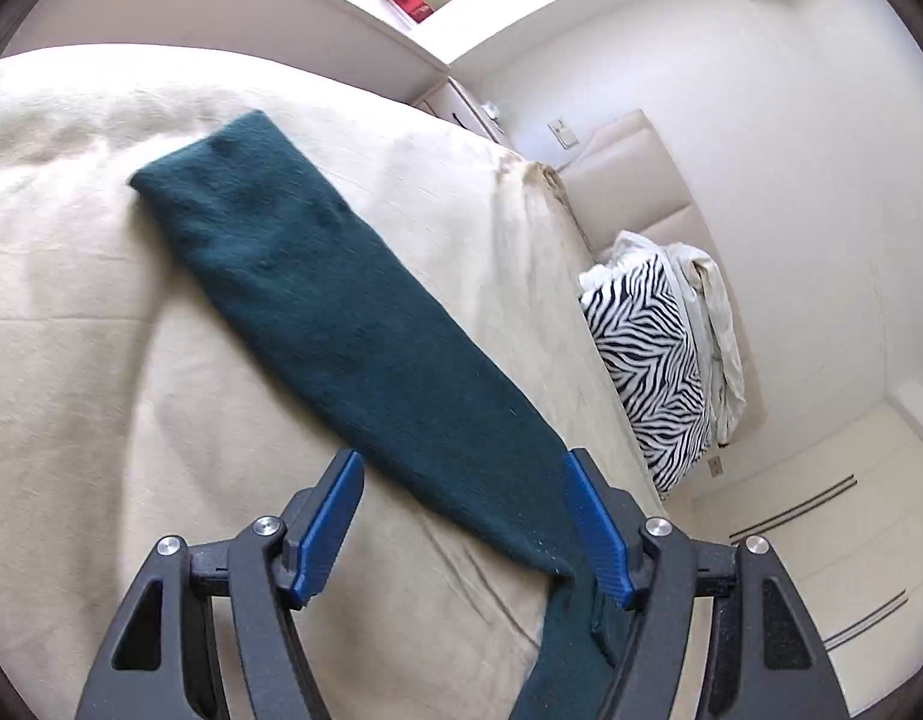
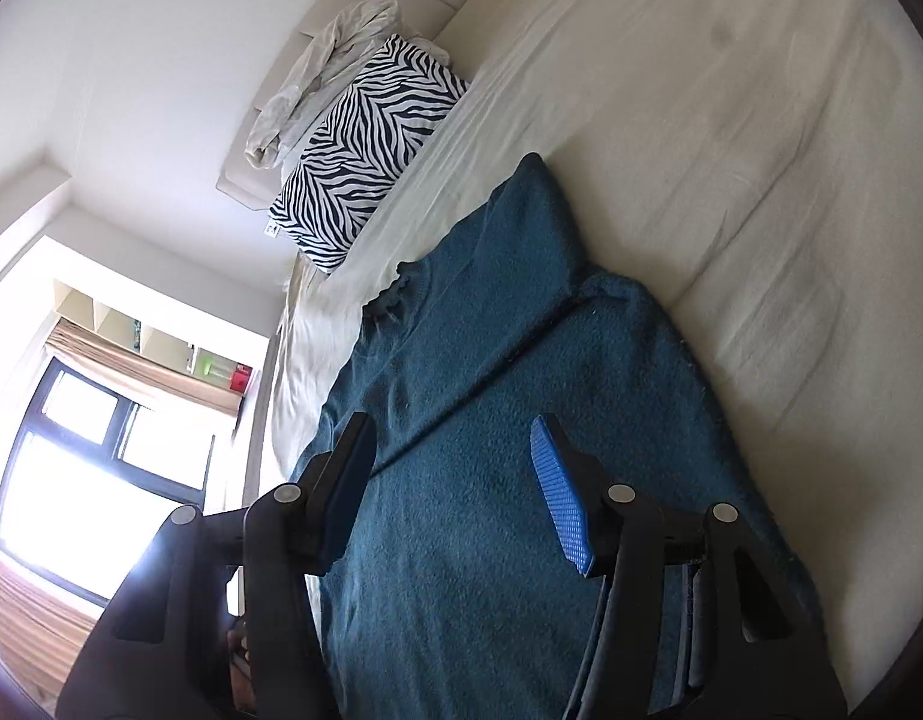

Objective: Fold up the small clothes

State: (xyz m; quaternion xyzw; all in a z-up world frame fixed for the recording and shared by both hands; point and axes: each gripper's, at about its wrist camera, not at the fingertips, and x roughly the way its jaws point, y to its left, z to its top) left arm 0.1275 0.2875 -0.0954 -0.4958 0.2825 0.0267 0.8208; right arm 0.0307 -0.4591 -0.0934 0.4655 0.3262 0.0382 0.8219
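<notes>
A dark teal knit sweater (image 2: 497,432) lies flat on a cream bed sheet (image 2: 731,150). In the left wrist view one long sleeve (image 1: 317,300) stretches away across the sheet (image 1: 101,330). My left gripper (image 1: 464,480) is open, its blue pads on either side of the sleeve's near end, just above it. My right gripper (image 2: 455,450) is open above the sweater's body, with the neck opening (image 2: 389,300) ahead of it. Neither gripper holds cloth.
A zebra-print pillow (image 2: 359,150) and a crumpled cream cloth (image 2: 317,72) lean at the padded headboard (image 1: 635,180). The bed edge (image 1: 581,300) drops to a pale floor (image 1: 821,540). A window (image 2: 89,480) and wall shelves (image 2: 143,330) are beyond.
</notes>
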